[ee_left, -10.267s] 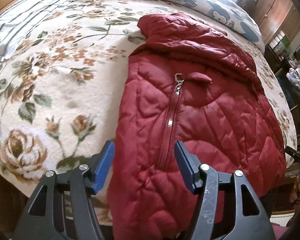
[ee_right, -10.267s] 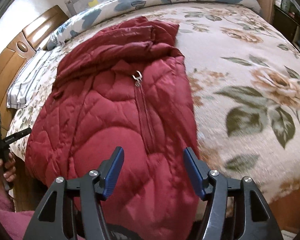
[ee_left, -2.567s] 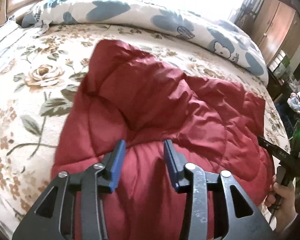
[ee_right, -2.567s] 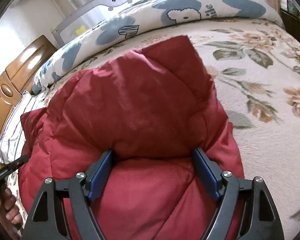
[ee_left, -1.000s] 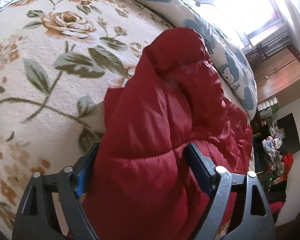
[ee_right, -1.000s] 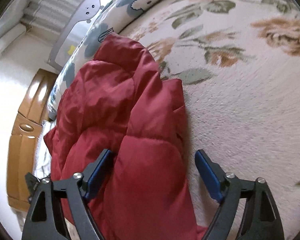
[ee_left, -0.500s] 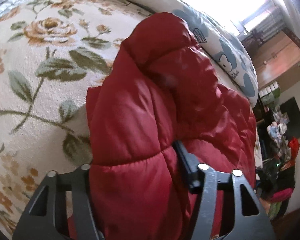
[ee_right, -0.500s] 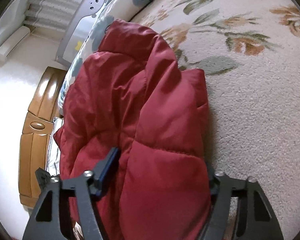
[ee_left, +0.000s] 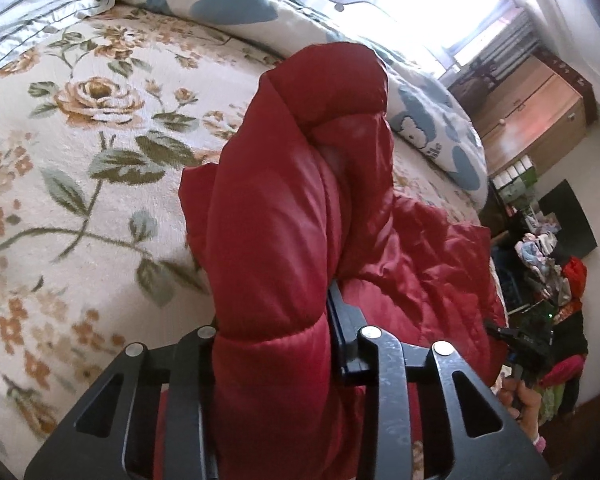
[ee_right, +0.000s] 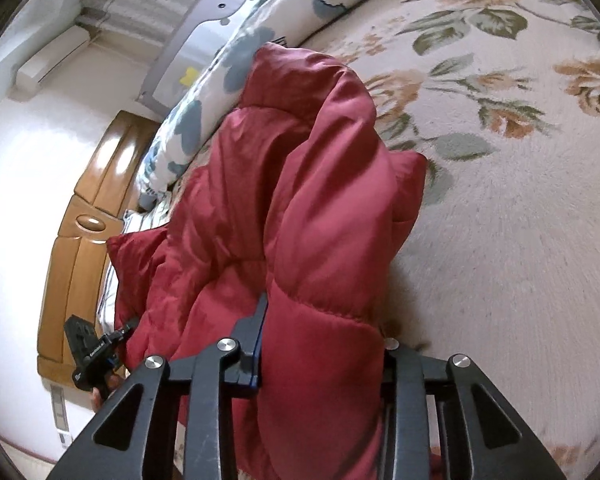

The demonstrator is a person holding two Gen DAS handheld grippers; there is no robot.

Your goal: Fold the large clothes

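Note:
A dark red quilted puffer jacket (ee_left: 300,200) lies folded on a floral bedspread (ee_left: 80,152). My left gripper (ee_left: 274,336) is shut on a thick fold at the jacket's left edge and holds it raised off the bed. My right gripper (ee_right: 322,344) is shut on a thick fold at the jacket's (ee_right: 300,200) right edge, also raised above the bedspread (ee_right: 520,200). The padding bulges over the jaws and hides most of the fingers. The rest of the jacket sags between the two grippers.
A rolled white and blue quilt (ee_left: 260,12) lies along the far side of the bed. A wooden headboard (ee_right: 80,220) stands at one end. A wooden dresser (ee_left: 532,112) and cluttered shelves (ee_left: 548,248) stand past the other end. A striped pillow (ee_left: 16,28) lies near the headboard.
Both grippers, open around the jacket's side edges a second ago, have shut on the folds and lifted them off the bed. Before that, the jacket was folded over from lying flat.

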